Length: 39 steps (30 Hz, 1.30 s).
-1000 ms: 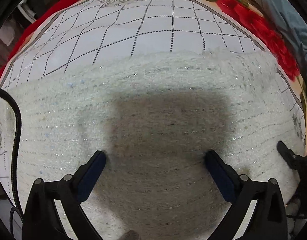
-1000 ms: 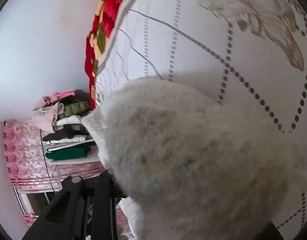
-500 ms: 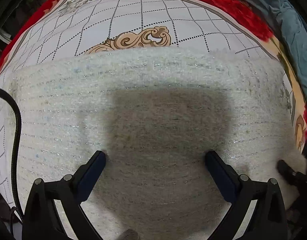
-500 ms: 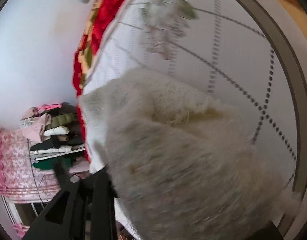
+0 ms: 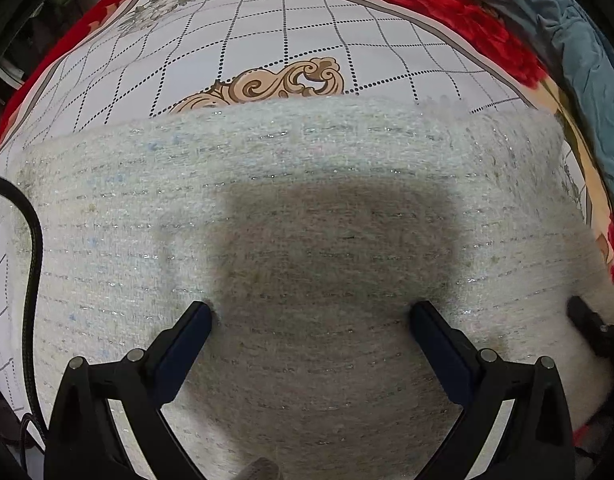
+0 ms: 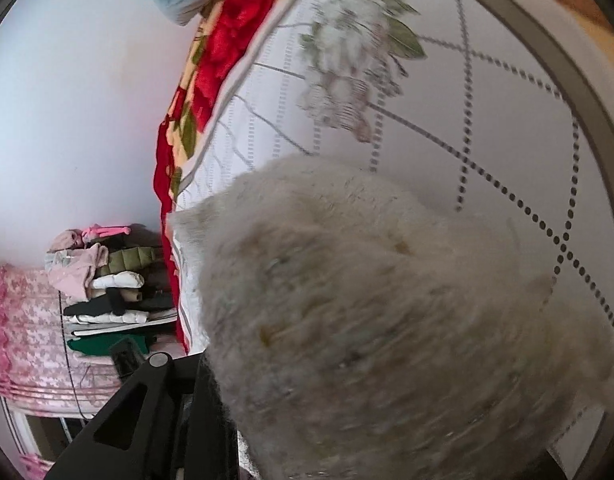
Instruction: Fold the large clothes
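- Left wrist view: left gripper (image 5: 311, 320) points steeply down at the sweater (image 5: 307, 216), jaws spread wide, nothing between the pads.
- Both fingers (image 5: 187, 344) rest with their tips on the knit or just above it; contact is hard to tell. It looks like pinning, not gripping.
- Sweater lies flat under and ahead of the tool, on the bedspread (image 5: 307, 32). Its far edge runs straight across, ahead of the fingertips.
- Right of the tool, a dark tip of the right gripper (image 5: 587, 324) sits at the sweater's right end, where the knit bunches up.
- A blue cloth (image 5: 579, 40) lies far ahead to the right, off the sweater. A cable (image 5: 33, 248) hangs at left.
- Right wrist view: right gripper (image 6: 235, 408) is mostly buried; only the left finger (image 6: 205, 420) shows, and the sweater (image 6: 387, 320) mounds right over the tool.
- Its jaws are closing with a thick wad of knit between them; the grip looks on, with the fabric lifted off the bedspread (image 6: 487, 100).
- A clothes pile (image 6: 107, 280) sits well off to the tool's left, beyond the bed.
- Handling judgement: soft, fuzzy, bulky, fairly light; it compresses, sags and may snag. It won't slip much.
- Best hold: a corner or edge, through both layers, with a deep bite, while the other tool pins the fold line.
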{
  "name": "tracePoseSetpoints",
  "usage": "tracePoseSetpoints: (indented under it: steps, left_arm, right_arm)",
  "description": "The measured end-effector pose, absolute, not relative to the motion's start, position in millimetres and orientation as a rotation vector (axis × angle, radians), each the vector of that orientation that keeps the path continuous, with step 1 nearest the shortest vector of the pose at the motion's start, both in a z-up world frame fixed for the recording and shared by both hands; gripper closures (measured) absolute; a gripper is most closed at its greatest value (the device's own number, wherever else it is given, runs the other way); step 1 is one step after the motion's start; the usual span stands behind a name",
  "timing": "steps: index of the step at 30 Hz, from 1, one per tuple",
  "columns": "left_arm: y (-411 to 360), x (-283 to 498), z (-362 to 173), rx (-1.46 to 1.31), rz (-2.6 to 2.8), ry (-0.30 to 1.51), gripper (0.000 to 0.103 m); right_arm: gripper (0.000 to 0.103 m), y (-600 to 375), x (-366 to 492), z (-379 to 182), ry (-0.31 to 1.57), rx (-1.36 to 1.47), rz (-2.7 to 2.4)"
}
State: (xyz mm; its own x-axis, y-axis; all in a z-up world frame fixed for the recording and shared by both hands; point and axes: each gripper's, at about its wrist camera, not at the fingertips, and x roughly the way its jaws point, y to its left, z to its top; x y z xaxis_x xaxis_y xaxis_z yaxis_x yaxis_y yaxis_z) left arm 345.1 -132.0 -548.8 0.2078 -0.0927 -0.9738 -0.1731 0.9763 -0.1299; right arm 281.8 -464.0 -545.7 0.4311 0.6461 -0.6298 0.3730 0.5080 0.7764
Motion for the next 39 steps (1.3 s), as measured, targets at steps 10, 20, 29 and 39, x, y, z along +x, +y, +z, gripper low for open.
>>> tracePoseSetpoints:
  steps: [10,20,29,39]
  left_arm:
    - [-173.6,365.9,-543.9,-0.338,-0.078,1.329,0.000]
    - [-123.8,353.5,-519.9,-0.549,-0.078,1.305,0.000]
    - [41.5,216.9,-489.7,-0.735,0.323,1.240,0.000]
    - [129.6,96.1,-495.2,-0.791,0.677,1.213,0.001]
  right_arm:
    - [0.078,-444.5,297.4,-423.9,1.059,0.793,0.238]
    - [0.079,-382.2,318.1,-359.0,1.056,0.462,0.307]
    - [0.079,-213.9,283.4,-354.2,1.116,0.239,0.672]
    - [0.079,-70.5,181.9,-495.1,1.384,-0.100,0.903]
